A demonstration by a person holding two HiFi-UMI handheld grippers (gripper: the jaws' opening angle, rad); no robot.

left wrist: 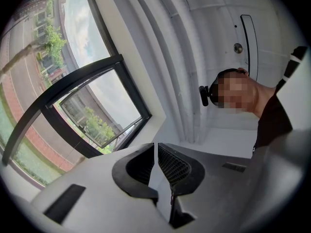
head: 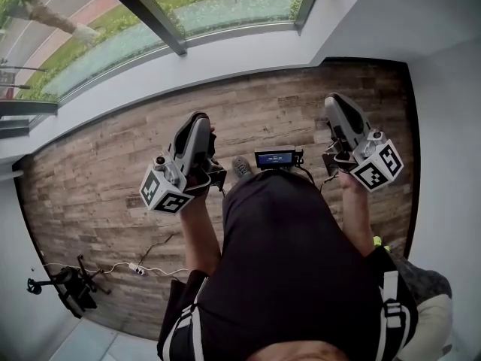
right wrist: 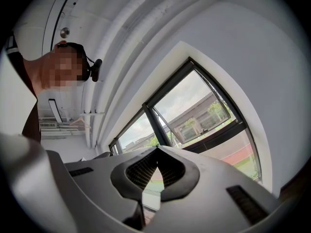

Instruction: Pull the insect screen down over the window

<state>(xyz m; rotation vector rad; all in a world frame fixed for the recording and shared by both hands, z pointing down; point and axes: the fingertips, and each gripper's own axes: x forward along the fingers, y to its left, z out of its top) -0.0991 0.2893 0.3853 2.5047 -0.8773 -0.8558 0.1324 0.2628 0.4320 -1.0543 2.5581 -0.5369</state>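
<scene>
The window (head: 225,6) with its black frame runs along the far side of the wooden floor in the head view. No insect screen can be made out on it. My left gripper (head: 200,120) and right gripper (head: 336,102) are held low in front of the person's body, well short of the window, both pointing away from me. In the left gripper view the left gripper (left wrist: 155,145) is shut with nothing in it, and the window (left wrist: 97,110) shows a sash tilted open. The right gripper (right wrist: 157,150) is shut and empty too, with the window (right wrist: 204,110) beyond it.
A black tripod-like stand (head: 71,286) and a cable with a power strip (head: 139,269) lie on the wooden floor (head: 98,179) at lower left. A small screen (head: 274,158) hangs at the person's waist. White walls (head: 451,126) close in the right side. White pipes (left wrist: 165,57) run overhead.
</scene>
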